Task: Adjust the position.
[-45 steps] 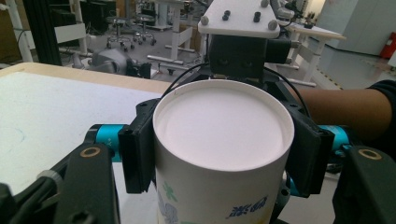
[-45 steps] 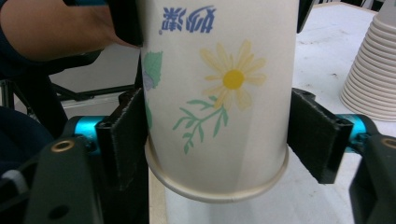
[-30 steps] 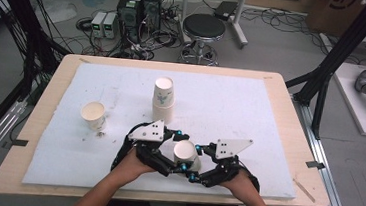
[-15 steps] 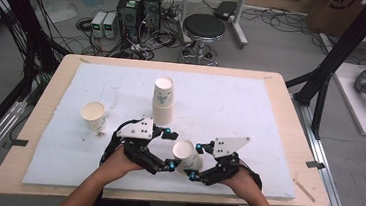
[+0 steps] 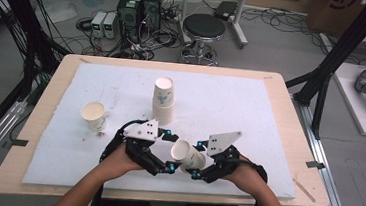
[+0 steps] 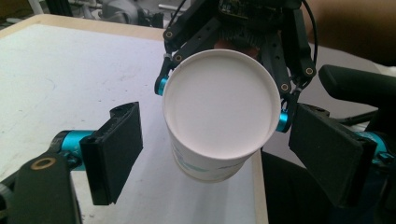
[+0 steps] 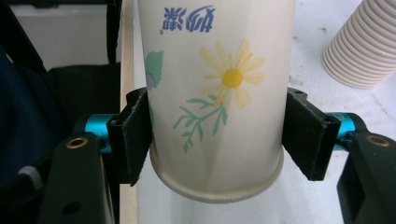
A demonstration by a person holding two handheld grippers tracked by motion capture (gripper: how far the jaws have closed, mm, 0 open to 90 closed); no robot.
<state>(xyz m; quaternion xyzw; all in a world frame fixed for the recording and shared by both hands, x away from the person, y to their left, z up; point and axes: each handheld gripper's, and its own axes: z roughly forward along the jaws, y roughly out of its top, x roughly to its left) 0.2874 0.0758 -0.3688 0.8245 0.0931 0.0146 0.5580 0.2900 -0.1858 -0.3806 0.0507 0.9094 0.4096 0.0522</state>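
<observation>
The right gripper [image 5: 196,168] is clamping a tilted paper cup [image 5: 187,156] above the mat's near edge while the left gripper [image 5: 170,153], jaws wide and untouching, is flanking its mouth, and closing them hard risks crushing the thin rim.

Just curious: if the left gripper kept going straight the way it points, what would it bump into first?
Probably the paper cup held by the right gripper: its open mouth faces the left gripper, between the open jaws, though depth is unclear.
</observation>
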